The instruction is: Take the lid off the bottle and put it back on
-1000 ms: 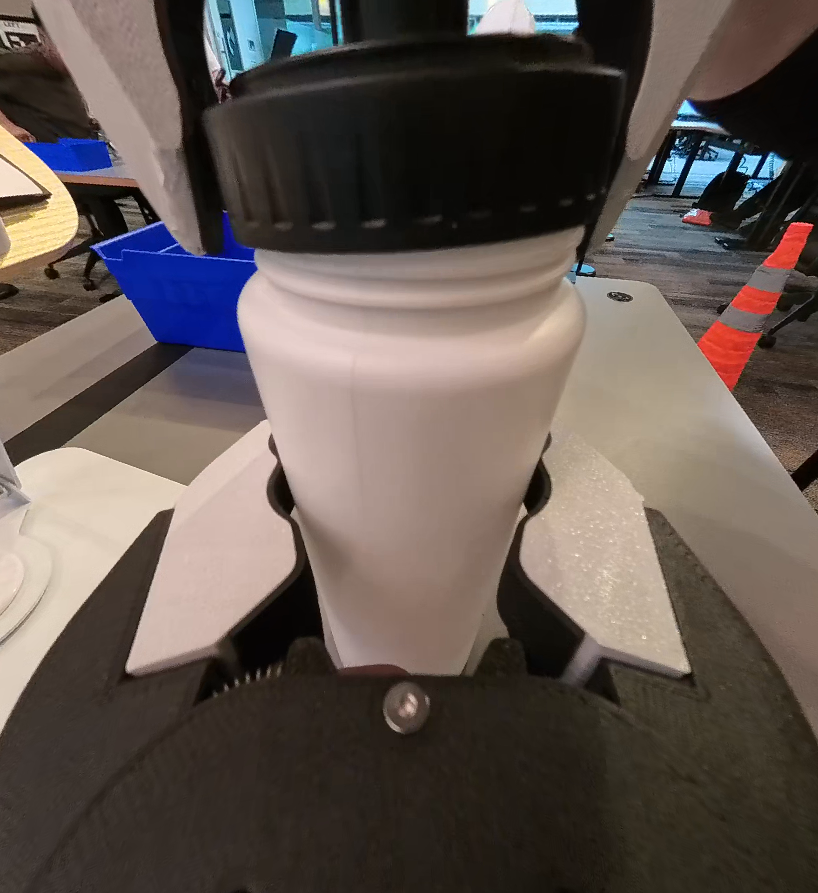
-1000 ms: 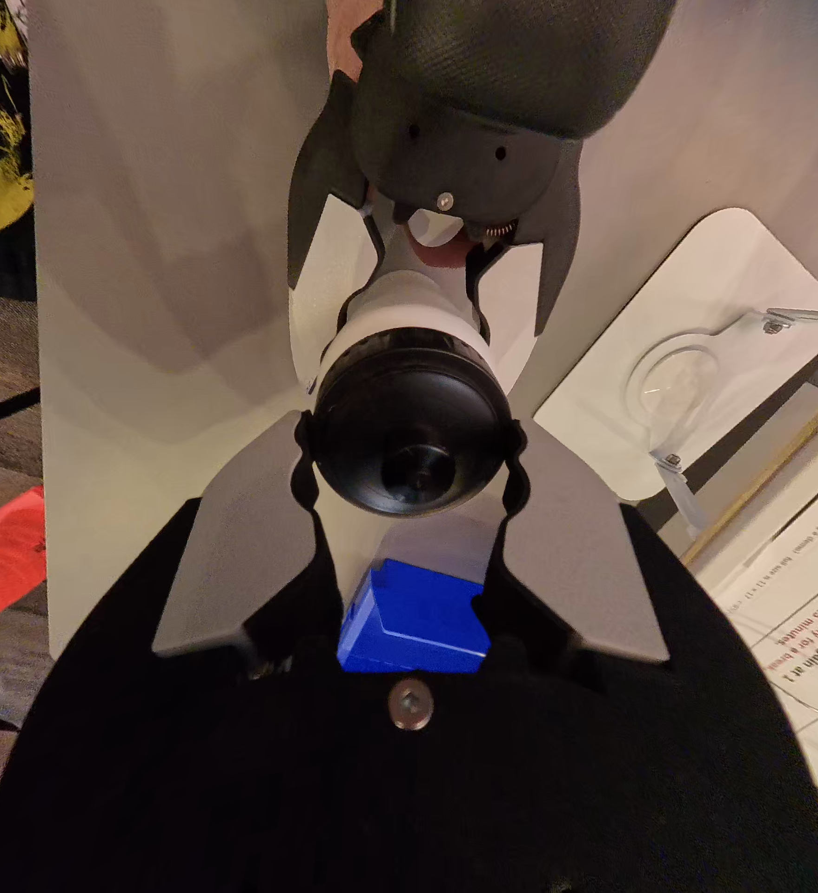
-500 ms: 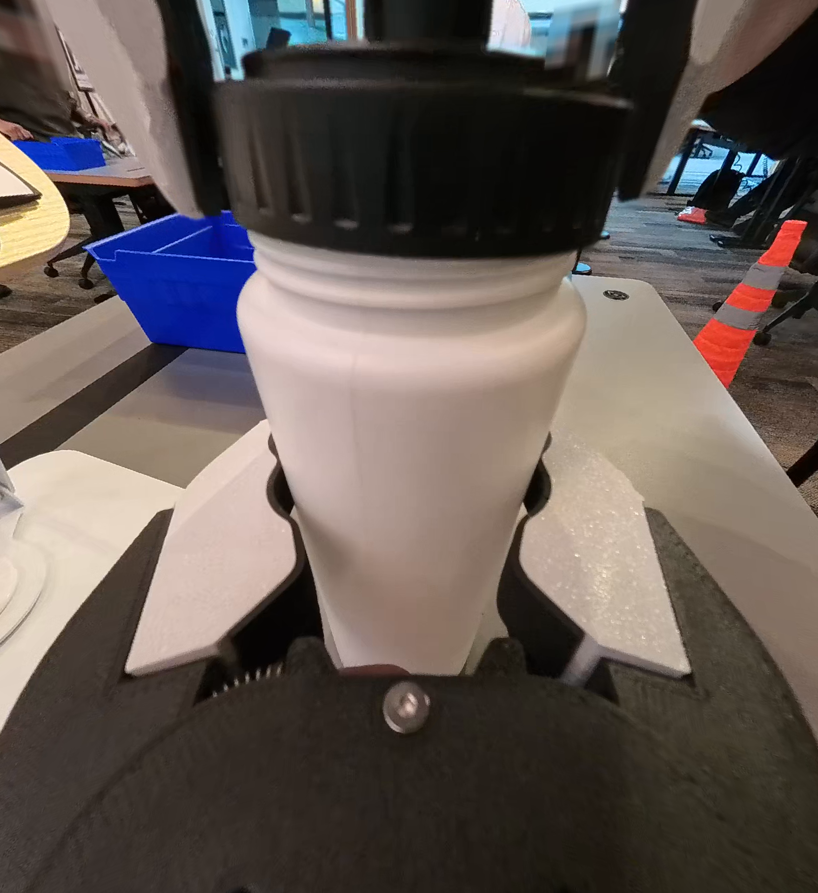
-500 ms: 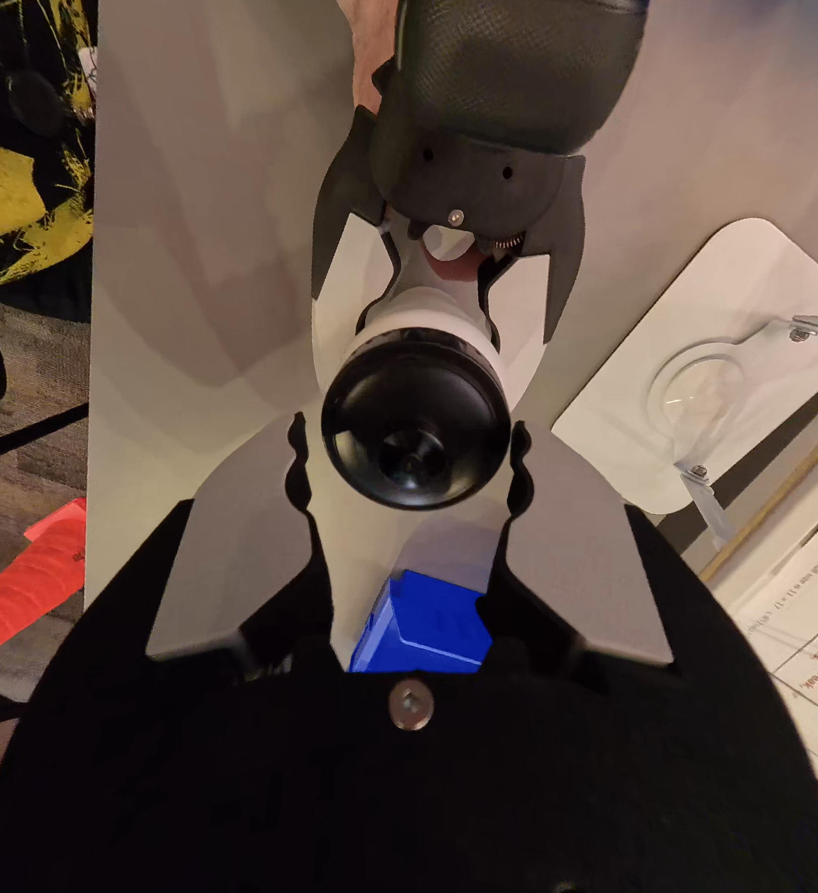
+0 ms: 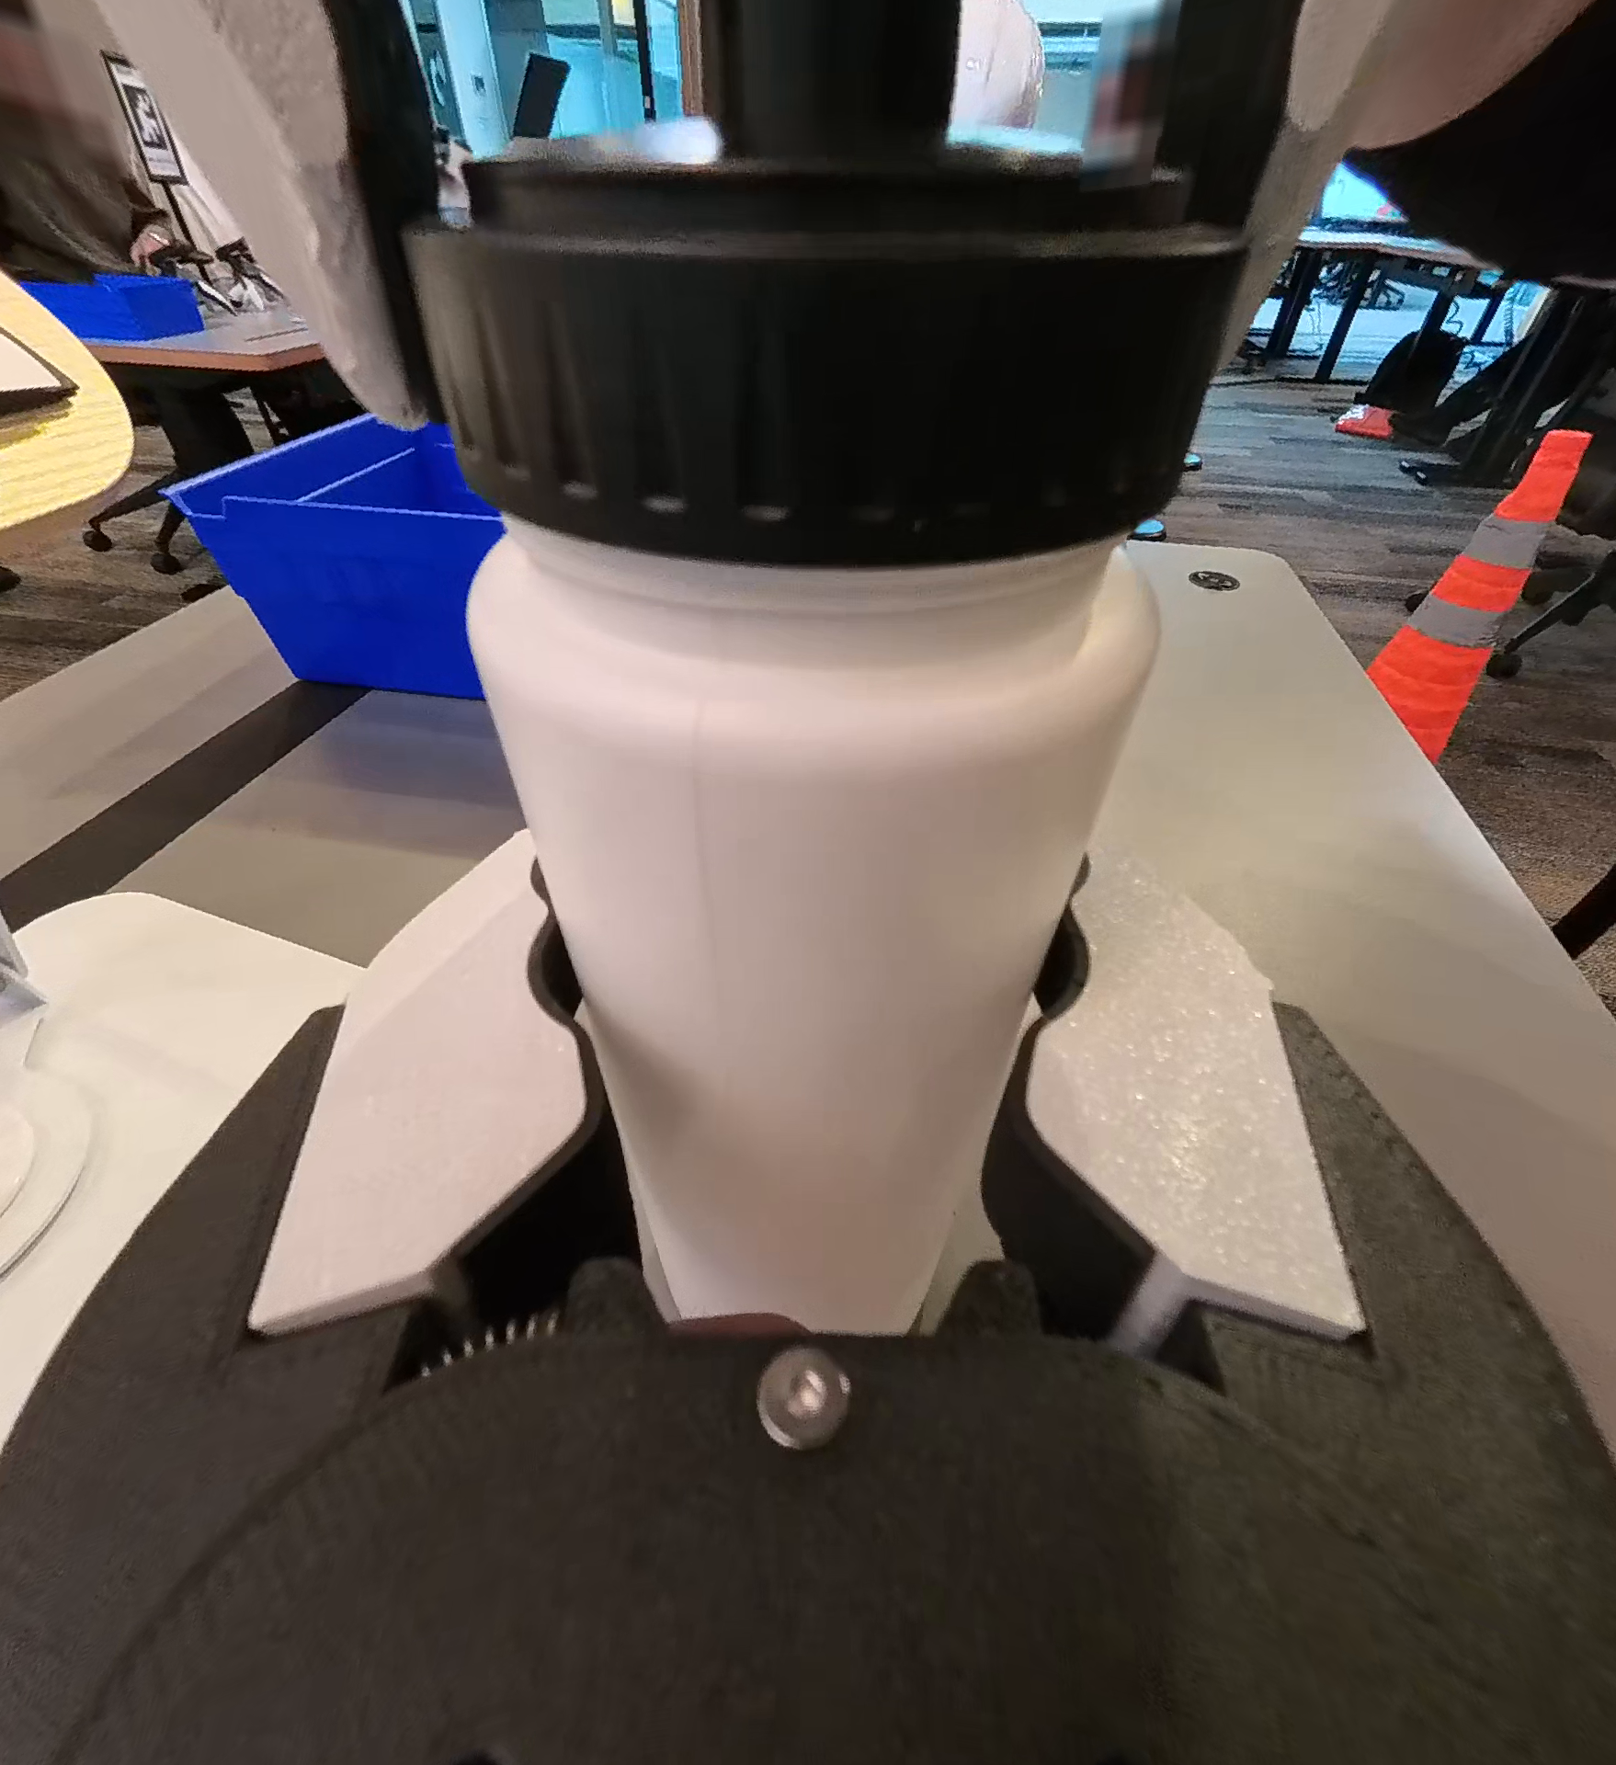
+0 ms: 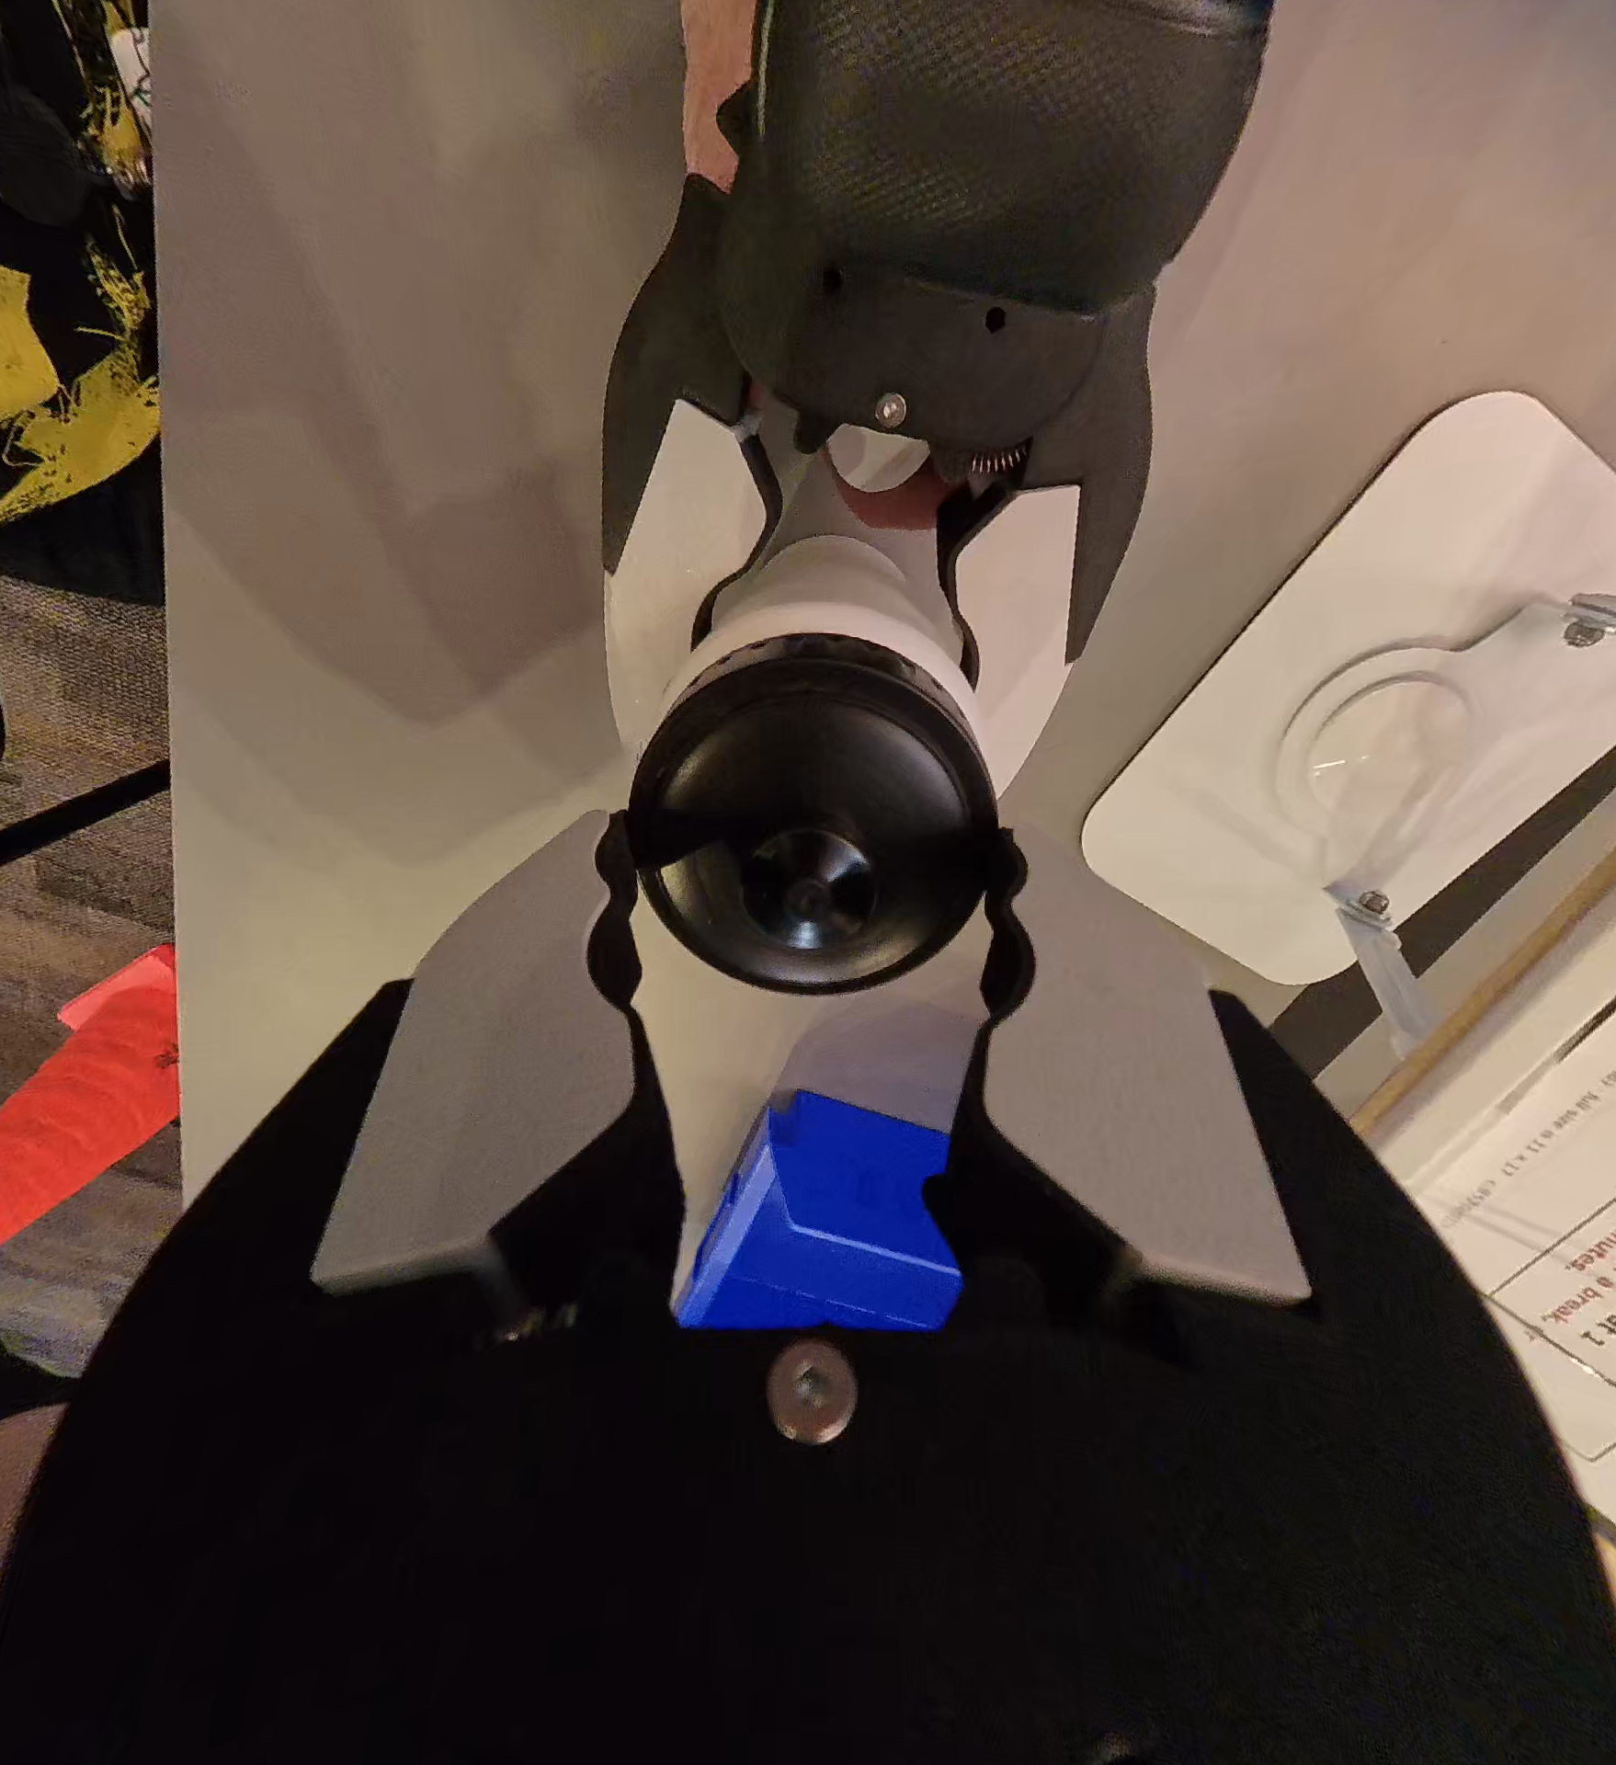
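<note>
Office floor behind, white table (image 5: 1243,764) under my rig; bottle (image 5: 814,860) clamped upright in my left gripper (image 5: 809,965).
My right gripper (image 6: 809,898) had opened half a second ago; its fingers are back against the black lid (image 6: 809,821), so I judge another twist coming. Lid still on. Left view shows lid skirt meeting the bottle; right view shows only its top, plus the blue bin (image 6: 823,1232).

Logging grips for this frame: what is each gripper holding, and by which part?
Left gripper clamps the white bottle by its body; right gripper straddles the black lid, contact unclear.
</note>
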Tool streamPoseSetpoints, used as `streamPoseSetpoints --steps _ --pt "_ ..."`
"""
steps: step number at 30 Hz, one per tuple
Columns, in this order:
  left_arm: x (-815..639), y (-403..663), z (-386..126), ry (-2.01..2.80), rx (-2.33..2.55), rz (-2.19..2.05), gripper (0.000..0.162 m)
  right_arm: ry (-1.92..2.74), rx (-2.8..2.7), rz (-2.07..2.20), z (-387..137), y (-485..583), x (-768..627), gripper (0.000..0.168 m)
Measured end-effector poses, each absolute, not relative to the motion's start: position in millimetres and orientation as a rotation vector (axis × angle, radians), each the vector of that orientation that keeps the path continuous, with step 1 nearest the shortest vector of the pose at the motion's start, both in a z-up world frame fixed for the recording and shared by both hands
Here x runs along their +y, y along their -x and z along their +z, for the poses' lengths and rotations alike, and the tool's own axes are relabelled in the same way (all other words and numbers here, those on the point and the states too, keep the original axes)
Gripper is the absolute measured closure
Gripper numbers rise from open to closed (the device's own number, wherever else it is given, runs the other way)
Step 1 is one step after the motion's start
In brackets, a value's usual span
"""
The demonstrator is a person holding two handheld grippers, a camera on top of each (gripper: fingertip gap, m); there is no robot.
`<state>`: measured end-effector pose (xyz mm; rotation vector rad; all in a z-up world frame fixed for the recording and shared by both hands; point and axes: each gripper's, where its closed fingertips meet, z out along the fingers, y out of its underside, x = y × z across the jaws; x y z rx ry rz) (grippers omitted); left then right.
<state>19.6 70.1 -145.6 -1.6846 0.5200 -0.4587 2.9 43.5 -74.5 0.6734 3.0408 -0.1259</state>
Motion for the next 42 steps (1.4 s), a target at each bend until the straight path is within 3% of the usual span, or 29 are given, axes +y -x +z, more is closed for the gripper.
streamPoseSetpoints --steps 1,12,15,18,23,27,37,41,42 --pt "70 -19 -146 1.686 0.517 -0.457 0.067 -0.706 3.032 -0.126 -75 -3 44 0.097" --pt "71 -19 -146 1.690 0.513 -0.448 0.067 -1.325 2.854 -0.201 -75 -4 42 0.097" --pt "71 -19 -146 1.689 0.511 -0.451 0.067 -1.215 2.908 -0.139 -76 -6 48 0.073" --pt "71 -19 -146 1.689 0.512 -0.453 0.067 -0.961 3.053 -0.170 -67 3 44 0.077" --pt "71 -20 -146 1.688 0.516 -0.455 0.067 -0.633 3.082 -0.107 -65 1 42 0.097" --pt "71 -20 -146 1.687 0.518 -0.454 0.067 -0.584 3.044 -0.088 -75 -2 42 0.097" --pt "72 -20 -146 1.687 0.511 -0.455 0.067 -1.471 2.752 -0.222 -75 -2 42 0.097" --pt "71 -22 -146 1.687 0.518 -0.450 0.067 -1.369 2.831 -0.177 -75 -5 42 0.096" --pt "71 -21 -146 1.688 0.518 -0.449 0.067 -1.292 2.882 -0.179 -74 -4 43 0.088"
